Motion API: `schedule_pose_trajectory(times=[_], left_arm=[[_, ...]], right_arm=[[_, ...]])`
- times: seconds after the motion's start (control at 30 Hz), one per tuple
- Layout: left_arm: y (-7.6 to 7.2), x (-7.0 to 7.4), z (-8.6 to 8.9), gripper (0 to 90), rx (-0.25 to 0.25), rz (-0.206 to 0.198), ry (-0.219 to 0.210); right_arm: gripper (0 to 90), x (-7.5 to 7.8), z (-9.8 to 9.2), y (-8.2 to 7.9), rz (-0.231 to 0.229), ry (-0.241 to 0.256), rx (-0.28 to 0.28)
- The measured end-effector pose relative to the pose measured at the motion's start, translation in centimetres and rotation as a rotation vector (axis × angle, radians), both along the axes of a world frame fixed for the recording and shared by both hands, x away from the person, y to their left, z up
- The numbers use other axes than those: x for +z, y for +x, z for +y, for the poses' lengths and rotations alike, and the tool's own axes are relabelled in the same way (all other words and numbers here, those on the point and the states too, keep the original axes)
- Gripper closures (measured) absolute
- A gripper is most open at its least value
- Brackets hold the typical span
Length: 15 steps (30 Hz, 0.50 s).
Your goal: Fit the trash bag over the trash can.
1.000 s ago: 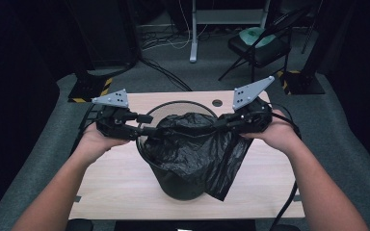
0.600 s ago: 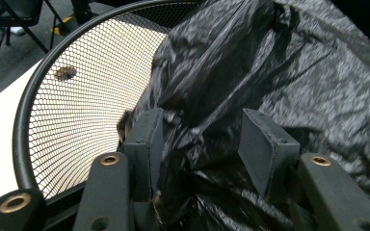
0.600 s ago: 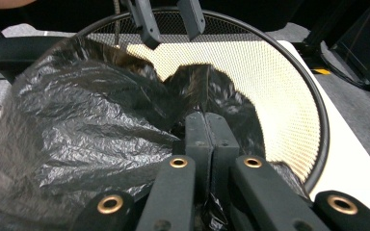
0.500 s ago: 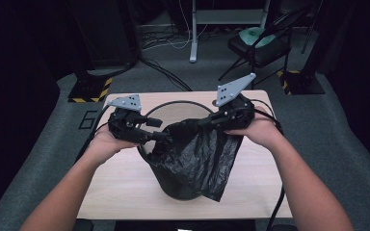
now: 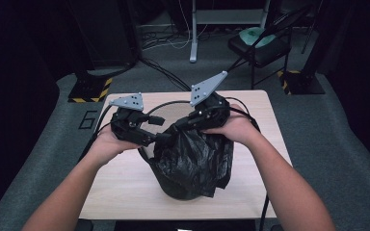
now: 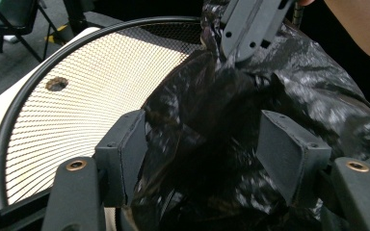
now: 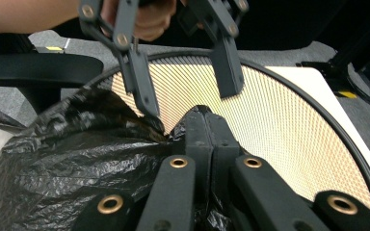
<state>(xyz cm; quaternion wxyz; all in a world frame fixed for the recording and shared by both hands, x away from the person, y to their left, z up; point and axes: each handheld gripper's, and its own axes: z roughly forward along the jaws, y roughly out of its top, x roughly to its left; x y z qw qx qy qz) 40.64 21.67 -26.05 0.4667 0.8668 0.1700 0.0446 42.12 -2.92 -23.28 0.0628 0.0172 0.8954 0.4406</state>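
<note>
A black wire-mesh bin (image 5: 173, 103) stands on the wooden table (image 5: 125, 192). A crumpled black plastic bag (image 5: 192, 159) hangs over its front and right side. My right gripper (image 5: 180, 124) is shut on a fold of the bag's upper edge, and in the right gripper view its jaws (image 7: 204, 120) are pressed together on the bag (image 7: 67, 159). My left gripper (image 5: 163, 129) is open just left of it. In the left gripper view (image 6: 204, 154) the bag (image 6: 207, 120) bulges between the spread jaws, and the mesh (image 6: 101, 77) lies behind.
Cables trail from both grippers across the table's back edge. A folding chair (image 5: 260, 45) and a desk leg (image 5: 192, 33) stand on the grey floor beyond. Yellow-black floor markers (image 5: 89, 89) sit at the back left and back right.
Both hands have come together over the bin's middle. The right gripper has drawn the bag's edge leftward, so the bag's mouth, spread wide before, is now bunched.
</note>
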Motion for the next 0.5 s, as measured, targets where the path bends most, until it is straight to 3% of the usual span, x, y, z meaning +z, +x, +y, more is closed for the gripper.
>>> schedule_pose_trajectory(times=[0.07,0.2,0.27,0.33,0.5], left_arm=[[-0.1,0.0,-0.3,39.4,-0.012,-0.006,0.008],[-0.2,0.0,-0.7,63.6,-0.058,-0.037,0.019],[-0.2,0.0,-0.6,77.2,-0.071,-0.049,0.030],[-0.2,-0.1,-0.6,86.5,-0.062,-0.065,0.045],[0.2,-0.4,0.3,89.3,-0.028,-0.068,0.059]], right_arm=[[88.5,0.2,0.4,-0.2,-0.001,0.001,0.009],[88.0,0.3,1.1,-0.6,-0.005,0.001,0.025],[84.1,0.3,1.2,-0.6,-0.004,0.001,0.024],[74.8,0.3,1.3,-0.7,0.000,0.005,0.001],[67.3,1.0,-0.2,-1.2,-0.011,0.033,-0.028]])
